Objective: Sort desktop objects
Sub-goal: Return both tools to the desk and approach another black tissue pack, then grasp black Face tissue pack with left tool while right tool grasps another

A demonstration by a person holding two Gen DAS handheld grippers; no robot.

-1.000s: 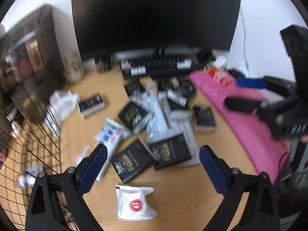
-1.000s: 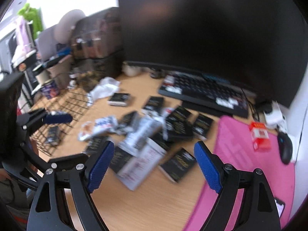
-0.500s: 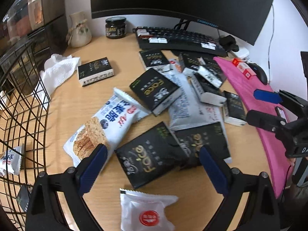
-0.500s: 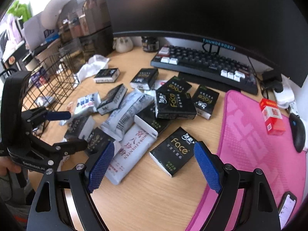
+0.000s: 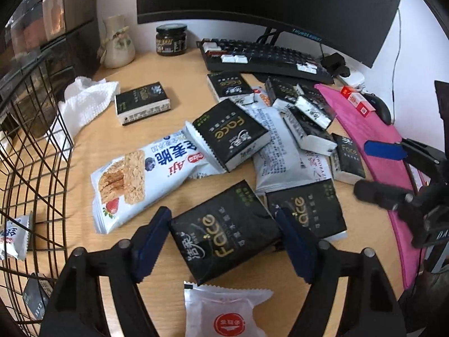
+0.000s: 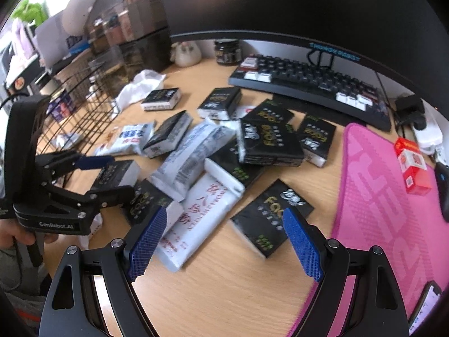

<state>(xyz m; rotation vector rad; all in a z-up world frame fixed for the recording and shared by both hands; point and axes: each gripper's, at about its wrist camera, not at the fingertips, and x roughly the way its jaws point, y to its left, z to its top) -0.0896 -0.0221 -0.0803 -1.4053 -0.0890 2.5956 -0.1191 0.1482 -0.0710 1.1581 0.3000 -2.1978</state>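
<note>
The left gripper (image 5: 224,248) stands wide apart, its two blue pads on either side of a black "Face" tissue pack (image 5: 224,236) lying flat on the wooden desk (image 5: 179,67); the left pad sits just beside the pack's edge and the right pad near its far corner, but whether either pad touches it cannot be told, and nothing is clamped. Just beyond this pack lie a second black pack (image 5: 306,209), a white oat-bar snack bag (image 5: 146,177) and a heap of more black packs and white pouches in front of the keyboard (image 5: 263,59). A small white sachet with a red seal (image 5: 224,314) lies below the pads. A black wire basket (image 5: 31,151) stands at the left edge. The right gripper (image 6: 223,243) is likewise spread wide and holds nothing, hovering over bare desk near a white printed pouch (image 6: 202,213) and a black pack (image 6: 270,216), beside the pink mat (image 6: 390,210).
</note>
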